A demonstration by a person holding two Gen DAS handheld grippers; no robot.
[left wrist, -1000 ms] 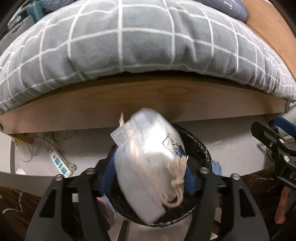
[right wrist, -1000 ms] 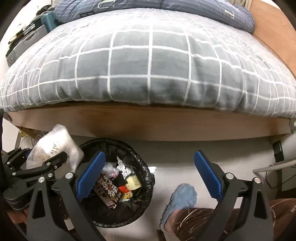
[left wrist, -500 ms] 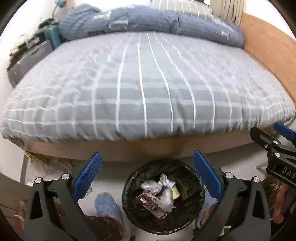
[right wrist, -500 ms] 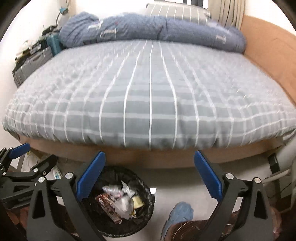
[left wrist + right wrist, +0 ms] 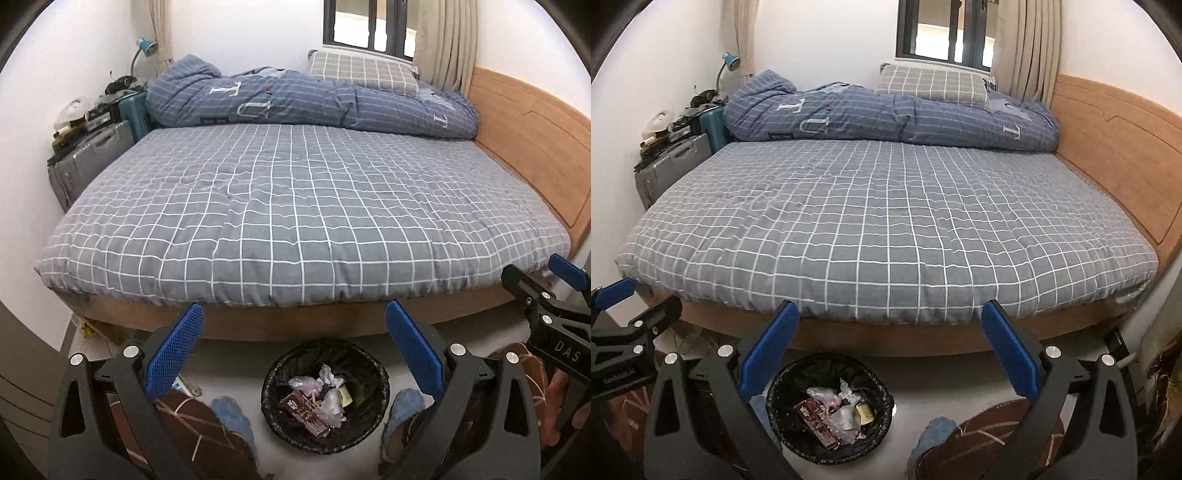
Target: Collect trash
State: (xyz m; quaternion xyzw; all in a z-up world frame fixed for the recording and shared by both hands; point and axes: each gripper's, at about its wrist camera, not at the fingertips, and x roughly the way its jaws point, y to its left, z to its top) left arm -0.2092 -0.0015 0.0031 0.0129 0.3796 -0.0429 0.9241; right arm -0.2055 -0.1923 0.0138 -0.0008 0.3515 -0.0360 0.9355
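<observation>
A round black-lined trash bin point(image 5: 373, 373) stands on the floor at the foot of the bed; it also shows in the right wrist view point(image 5: 779, 391). It holds crumpled wrappers point(image 5: 325, 398) and a brown packet point(image 5: 816, 424). My left gripper point(image 5: 293, 350) is open and empty, raised above the bin. My right gripper point(image 5: 888, 354) is open and empty, to the right of the bin. Each gripper shows at the edge of the other's view. The grey checked bed cover point(image 5: 295, 206) has no trash on it.
A rolled blue duvet point(image 5: 314, 99) and a pillow lie at the bed's far end. Suitcases point(image 5: 88, 158) stand on the left. A wooden headboard point(image 5: 532, 147) runs along the right. The person's blue slippers point(image 5: 231, 413) flank the bin.
My left gripper let go of the white drawstring bag and opened. Both grippers rose and tilted up, so the whole bed top is in view.
</observation>
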